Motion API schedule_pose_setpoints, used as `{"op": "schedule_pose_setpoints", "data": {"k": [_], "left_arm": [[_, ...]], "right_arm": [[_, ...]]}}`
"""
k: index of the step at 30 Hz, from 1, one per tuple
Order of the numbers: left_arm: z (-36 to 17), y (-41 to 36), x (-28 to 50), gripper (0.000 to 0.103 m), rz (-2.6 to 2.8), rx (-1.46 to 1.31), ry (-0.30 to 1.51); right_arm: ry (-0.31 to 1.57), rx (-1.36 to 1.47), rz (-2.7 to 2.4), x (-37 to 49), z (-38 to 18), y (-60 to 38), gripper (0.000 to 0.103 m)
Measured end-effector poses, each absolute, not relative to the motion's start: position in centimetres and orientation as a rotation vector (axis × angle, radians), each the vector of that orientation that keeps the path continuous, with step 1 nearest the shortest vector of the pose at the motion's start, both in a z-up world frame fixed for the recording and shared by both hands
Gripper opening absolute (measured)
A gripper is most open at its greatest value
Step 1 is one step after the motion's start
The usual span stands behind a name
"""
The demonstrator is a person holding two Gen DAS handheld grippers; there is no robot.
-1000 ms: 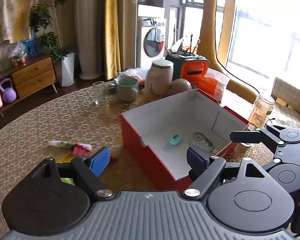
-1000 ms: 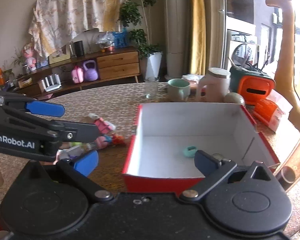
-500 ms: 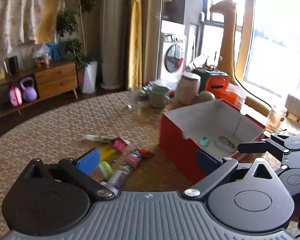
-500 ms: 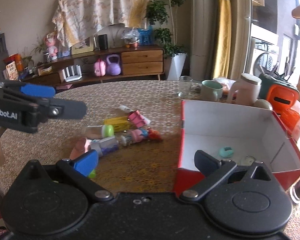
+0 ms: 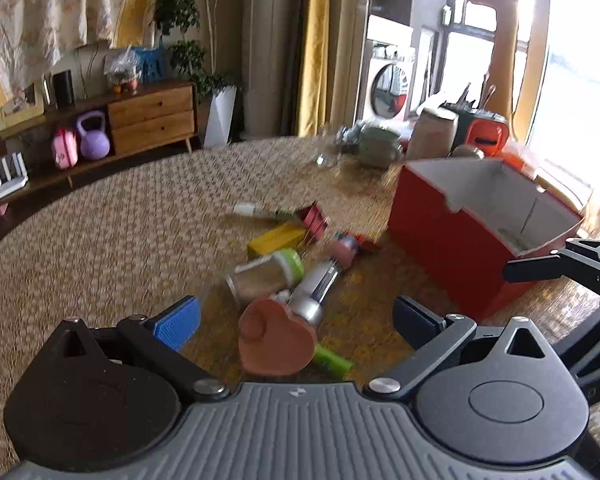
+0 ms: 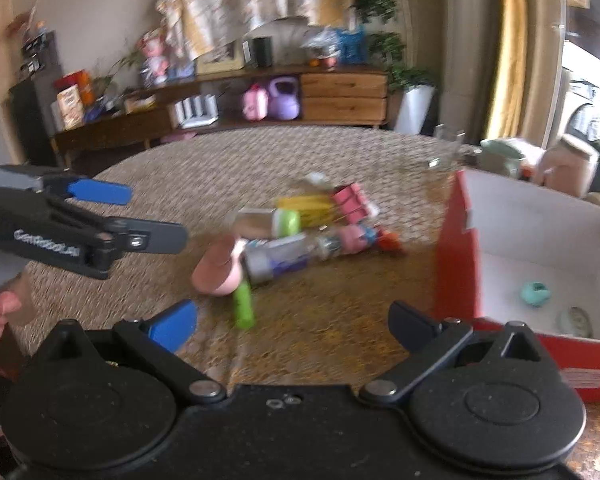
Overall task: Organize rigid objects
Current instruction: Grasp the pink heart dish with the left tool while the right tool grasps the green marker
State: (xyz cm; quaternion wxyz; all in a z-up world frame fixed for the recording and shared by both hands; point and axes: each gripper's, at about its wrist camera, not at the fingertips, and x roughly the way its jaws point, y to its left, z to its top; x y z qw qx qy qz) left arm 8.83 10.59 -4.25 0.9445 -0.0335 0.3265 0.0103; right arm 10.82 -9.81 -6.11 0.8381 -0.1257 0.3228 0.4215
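A red box (image 5: pixel 456 240) with a white inside stands on the woven table; in the right wrist view the box (image 6: pixel 456 248) holds a teal piece (image 6: pixel 534 293) and a tape roll (image 6: pixel 576 320). Left of it lies a pile: a pink heart-shaped piece (image 5: pixel 276 338), a green-capped jar (image 5: pixel 266 274), a silver tube (image 5: pixel 316 290), a yellow block (image 5: pixel 276 238), pink clips (image 5: pixel 314 220) and a green stick (image 5: pixel 332 360). My left gripper (image 5: pixel 296 320) is open, just above the pink heart. My right gripper (image 6: pixel 292 322) is open and empty, near the green stick (image 6: pixel 243 306).
A mug (image 5: pixel 378 146), a glass (image 5: pixel 328 152), a beige jar (image 5: pixel 434 138) and an orange container (image 5: pixel 486 136) stand at the table's far side behind the box. A wooden sideboard (image 5: pixel 148 120) lines the wall beyond the table.
Both grippers have swung left, away from the box and toward the pile of objects. The left gripper has come down close over the pink heart. Both stay open.
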Motion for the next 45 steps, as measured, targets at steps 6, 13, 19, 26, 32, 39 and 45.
{"op": "schedule_pose_setpoints", "data": {"k": [6, 13, 19, 26, 32, 39, 45], "left_arm": [[-6.9, 12.6, 9.5, 0.103, 0.012, -0.168, 0.733], [-9.7, 13.5, 11.2, 0.103, 0.044, -0.195, 0.779], [-11.5, 13.9, 13.0, 0.103, 0.032, -0.232, 0.817], [-13.2, 14.6, 14.8, 0.102, 0.049, -0.302, 0.848], [-13.6, 14.2, 15.4, 0.083, 0.047, -0.304, 0.853], [-13.5, 14.1, 15.4, 0.070, 0.048, -0.305, 0.845], [-13.2, 14.4, 15.2, 0.070, 0.059, -0.326, 0.866]], "right_arm": [[0.713, -0.335, 0.954, 10.2, -8.4, -7.4, 0.095], [0.742, -0.379, 0.975, 11.0, -11.0, -5.0, 0.079], [0.764, -0.400, 0.981, 11.8, -12.6, -3.2, 0.066], [0.767, -0.415, 0.984, 12.7, -13.8, -1.8, 0.046], [0.747, -0.402, 0.991, 12.9, -13.8, -1.4, 0.030], [0.733, -0.400, 0.990, 12.8, -13.9, -1.1, 0.016], [0.730, -0.416, 0.985, 12.3, -13.5, -1.1, 0.014]]}}
